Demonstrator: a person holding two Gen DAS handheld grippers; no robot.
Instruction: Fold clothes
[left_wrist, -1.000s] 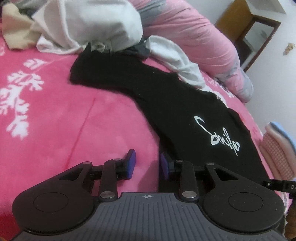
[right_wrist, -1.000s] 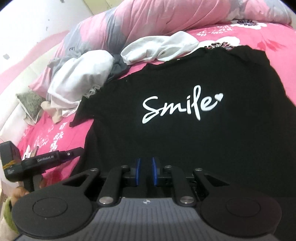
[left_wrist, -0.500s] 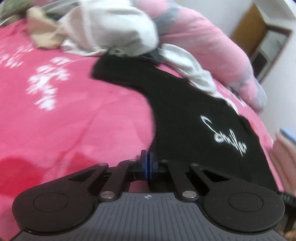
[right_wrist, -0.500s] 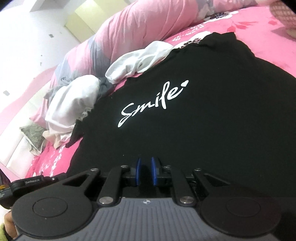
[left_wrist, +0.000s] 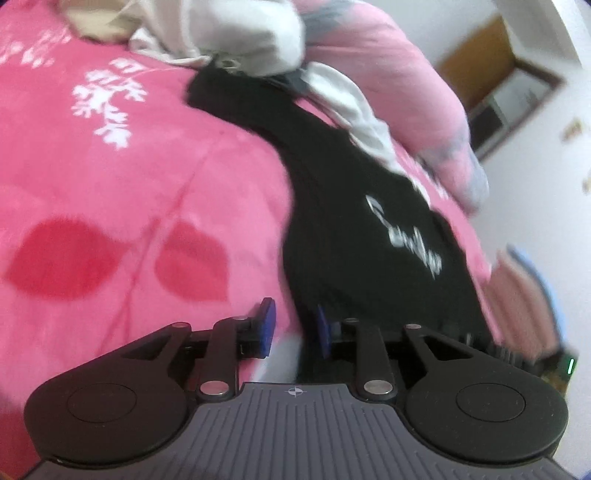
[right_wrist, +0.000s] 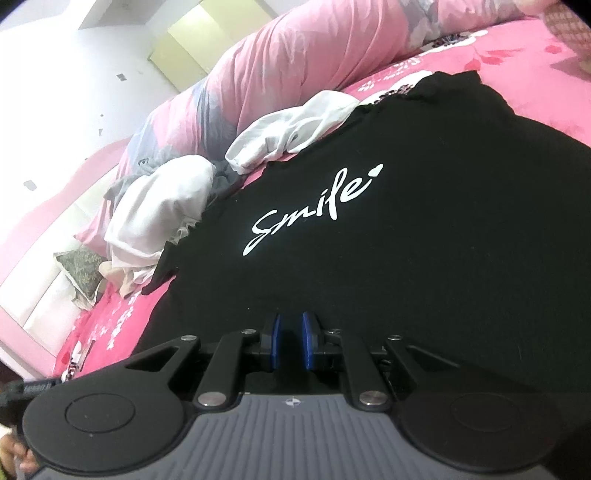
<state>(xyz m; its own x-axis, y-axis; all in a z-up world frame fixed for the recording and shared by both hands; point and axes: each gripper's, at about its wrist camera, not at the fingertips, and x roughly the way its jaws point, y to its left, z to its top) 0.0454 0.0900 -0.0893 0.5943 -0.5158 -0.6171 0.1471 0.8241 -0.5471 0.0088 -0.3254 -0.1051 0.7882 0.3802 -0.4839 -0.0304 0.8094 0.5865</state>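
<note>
A black T-shirt with white "Smile" lettering lies spread flat on the pink bedspread. My left gripper is at the shirt's left edge near the hem. Its jaws are opening, with pink blanket in the gap and the black edge beside the right pad. Nothing is pinched. In the right wrist view the same T-shirt fills the frame. My right gripper sits low over its near hem. Its blue pads stand a narrow gap apart, and only dark cloth shows behind them.
Crumpled white garments and another white piece lie at the shirt's far end, against a rolled pink duvet. A folded pink and blue stack is on the right. A wooden cabinet stands by the wall.
My left gripper slid along the bed near the shirt's edge, shut half a second ago, and has now parted. My right gripper sank toward the shirt and tilted, then held still.
</note>
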